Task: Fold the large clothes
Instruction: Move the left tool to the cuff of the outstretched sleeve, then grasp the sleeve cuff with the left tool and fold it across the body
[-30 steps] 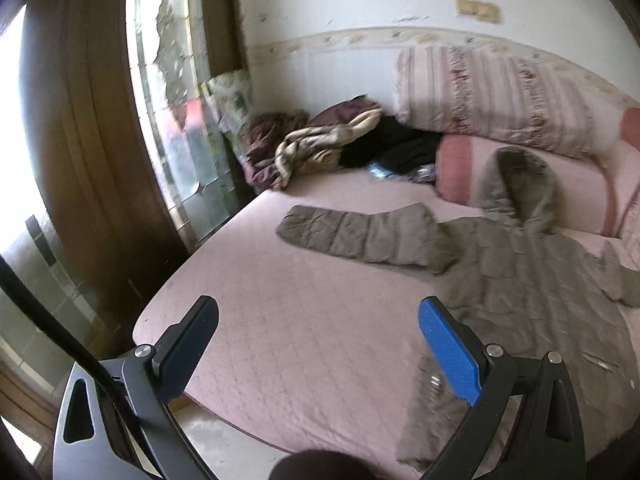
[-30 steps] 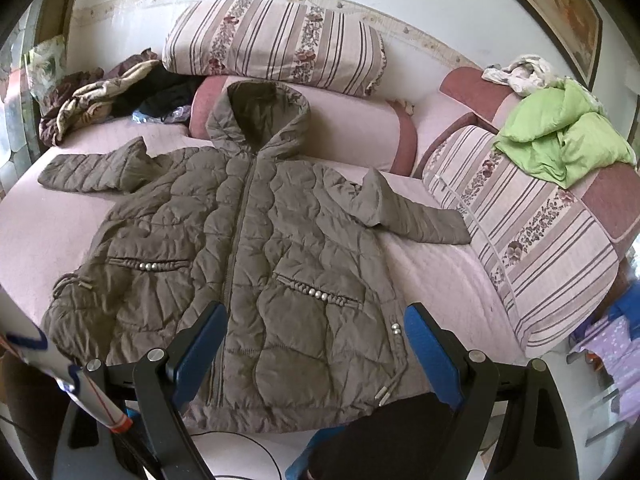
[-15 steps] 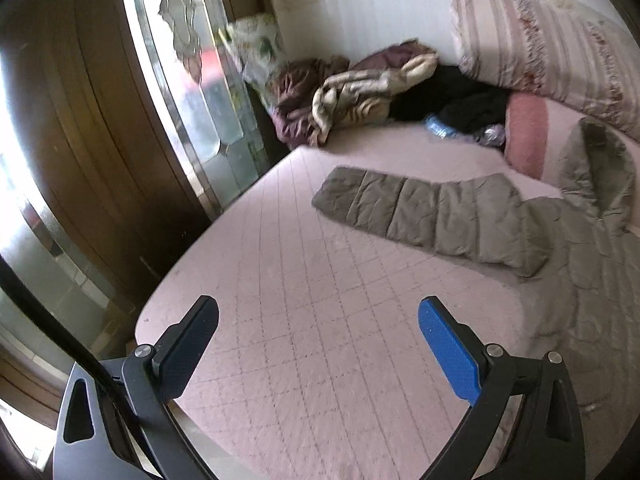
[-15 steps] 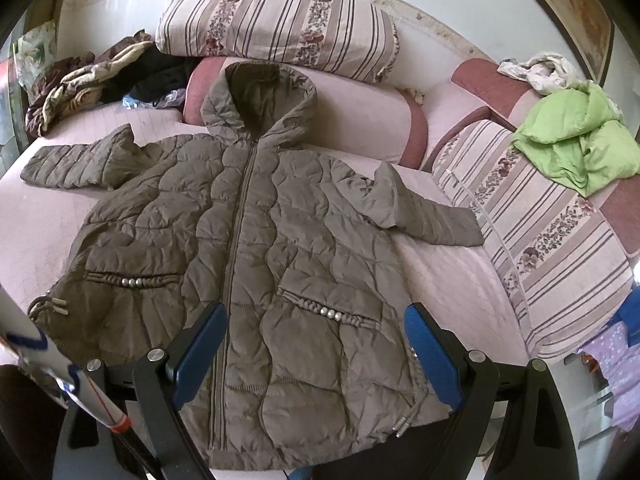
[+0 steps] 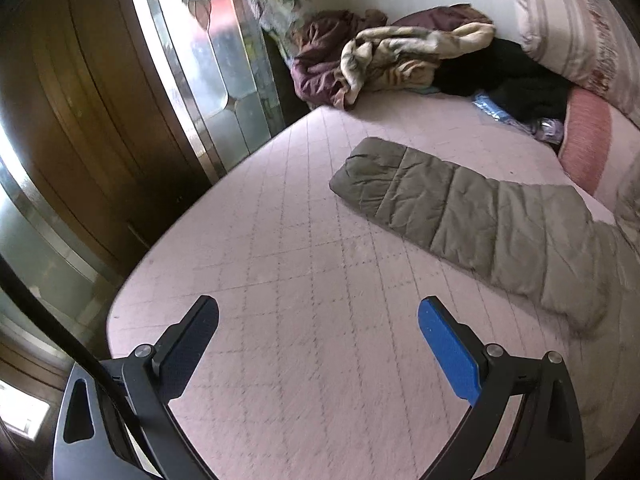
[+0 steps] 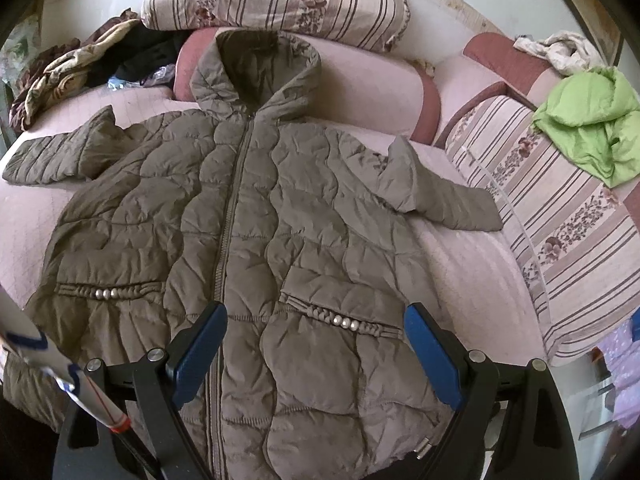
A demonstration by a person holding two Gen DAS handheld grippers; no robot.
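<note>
Left hand-held gripper [image 5: 318,340], jaws spread wide and empty, poised over bare pink quilted bed [image 5: 280,280]. Ahead and to the right, well apart: quilted olive sleeve [image 5: 460,208], flat, long axis running from cuff at upper left down toward lower right, into the coat body off-frame. Heap of crumpled clothes [image 5: 380,60] at the far corner.

Right hand-held gripper [image 6: 316,344], jaws likewise spread and empty, directly above lower front of hooded puffer coat [image 6: 260,220]. Coat face up, zipped, hood toward striped pillows [image 6: 276,0], hem nearest. Other sleeve [image 6: 448,200] angled right. Left gripper probably nearer the outstretched sleeve.
</note>
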